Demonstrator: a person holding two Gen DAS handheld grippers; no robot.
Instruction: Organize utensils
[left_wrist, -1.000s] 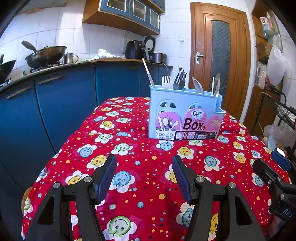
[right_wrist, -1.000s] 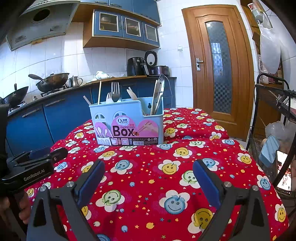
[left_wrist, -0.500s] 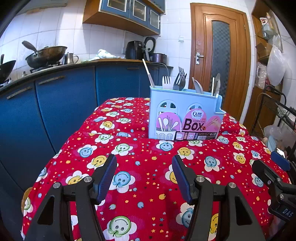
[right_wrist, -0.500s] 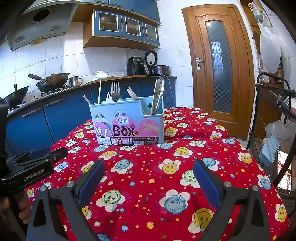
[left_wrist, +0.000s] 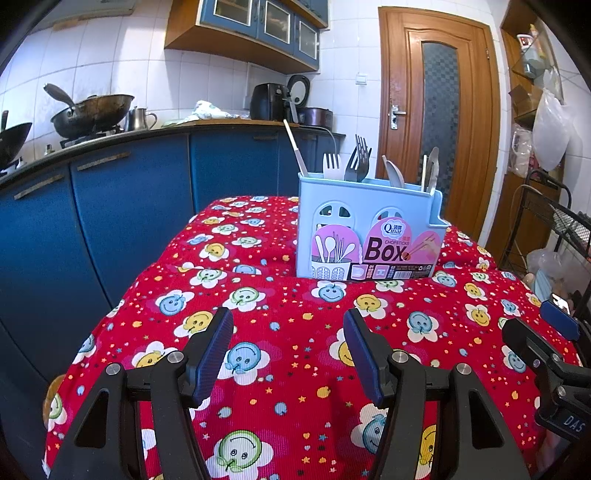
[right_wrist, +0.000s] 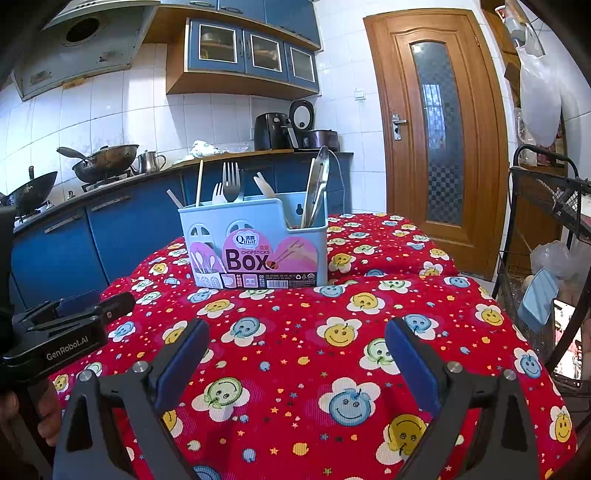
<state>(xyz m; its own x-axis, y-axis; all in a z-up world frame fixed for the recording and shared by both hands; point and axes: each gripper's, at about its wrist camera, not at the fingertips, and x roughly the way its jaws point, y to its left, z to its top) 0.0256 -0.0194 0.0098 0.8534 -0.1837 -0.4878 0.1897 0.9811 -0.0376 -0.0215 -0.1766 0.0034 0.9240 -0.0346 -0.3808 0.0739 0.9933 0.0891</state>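
- Nothing has moved since the earlier frames; both grippers hover at the same stations above the bench.
- Left wrist view: left gripper (left_wrist: 288, 328), fingers apart and holding nothing, over the smiley-flower tablecloth (left_wrist: 295, 369). The utensil box (left_wrist: 369, 236) stands upright ahead and slightly right of the fingers, well apart from them. Forks (left_wrist: 356, 160), a spoon (left_wrist: 393, 173) and a chopstick (left_wrist: 295, 147) stand near-vertical inside it.
- Right wrist view: right gripper (right_wrist: 297, 343), fingers spread wide and empty. The same box (right_wrist: 255, 243) lies ahead, slightly left; tongs (right_wrist: 317, 184) occupy its right compartment. Neither gripper appears clearly nearer; any grasp likely needs a forward reach to the upright handles.
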